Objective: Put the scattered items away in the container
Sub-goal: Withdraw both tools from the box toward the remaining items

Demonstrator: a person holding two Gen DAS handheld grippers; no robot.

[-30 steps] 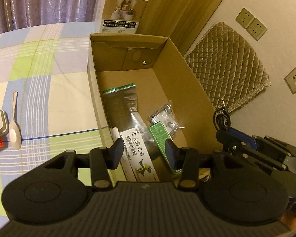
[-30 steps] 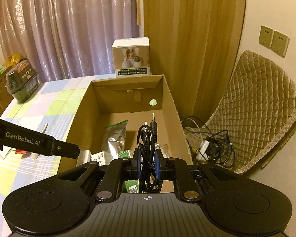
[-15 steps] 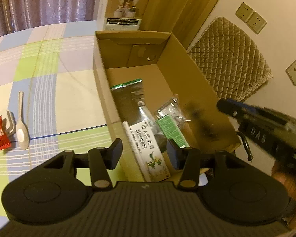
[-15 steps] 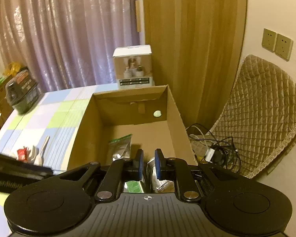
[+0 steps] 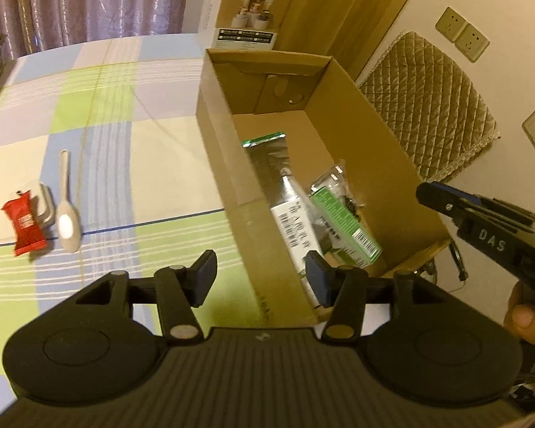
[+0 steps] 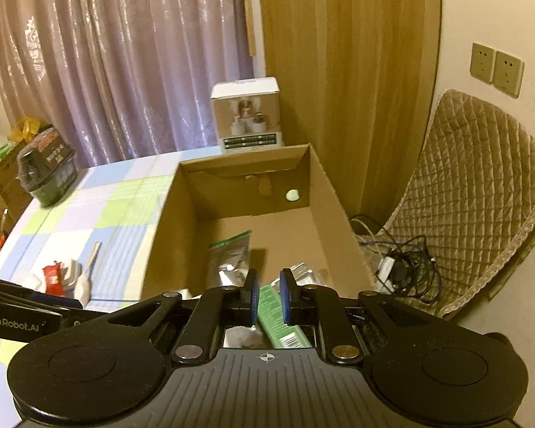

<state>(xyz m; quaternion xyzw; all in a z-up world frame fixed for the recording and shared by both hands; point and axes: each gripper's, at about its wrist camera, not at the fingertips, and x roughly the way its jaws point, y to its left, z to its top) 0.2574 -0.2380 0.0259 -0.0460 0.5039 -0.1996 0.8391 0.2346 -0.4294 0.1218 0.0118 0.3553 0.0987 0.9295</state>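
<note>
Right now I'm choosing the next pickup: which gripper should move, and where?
Probably the open left gripper, swinging left toward the white plastic spoon and red snack packet lying on the checked tablecloth outside the brown cardboard box; it sits nearest them and holds nothing.

A surface covered by a checked cloth [image 5: 100, 164] in green, blue, lilac and cream is seen. On it a cardboard box [image 5: 385, 164] is set at the right edge, and a white carton [image 5: 246, 10] with a printed picture is placed just behind the box. Well to the left of the box, a pale spoon [image 5: 67, 210] is laid beside a red packet [image 5: 25, 223], which is rested against a small white object [image 5: 44, 207]. A dark printed package [image 6: 48, 169] is placed at the far left edge.
</note>
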